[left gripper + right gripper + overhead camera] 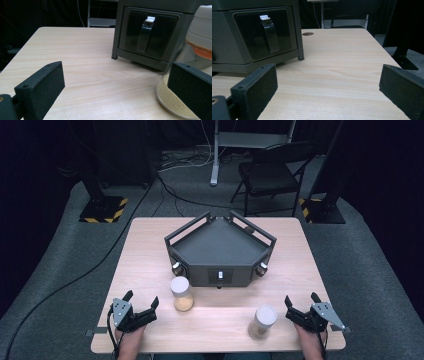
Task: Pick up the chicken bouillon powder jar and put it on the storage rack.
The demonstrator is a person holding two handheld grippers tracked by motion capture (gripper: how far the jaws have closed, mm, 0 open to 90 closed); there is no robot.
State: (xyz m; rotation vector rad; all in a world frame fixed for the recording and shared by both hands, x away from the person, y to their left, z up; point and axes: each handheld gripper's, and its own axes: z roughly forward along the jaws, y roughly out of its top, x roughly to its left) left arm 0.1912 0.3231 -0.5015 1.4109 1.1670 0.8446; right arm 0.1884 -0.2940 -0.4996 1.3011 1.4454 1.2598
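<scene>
Jars [181, 293] [263, 321] upright, lids up; grippers [141, 302] [301, 301] gaping.

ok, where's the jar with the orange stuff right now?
High view: the orange-filled jar stands left of centre, just before the dark tray unit, right of the left tool.

Open claw [115, 87] over wooden table [82, 57], jar [197, 47] at right, grey box [150, 32] behind

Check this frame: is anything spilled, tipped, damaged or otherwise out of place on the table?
Nothing stands out. Both jars, left and right, stand upright and capped; the dark tray unit sits level; both grippers, left and right, are open.
</scene>
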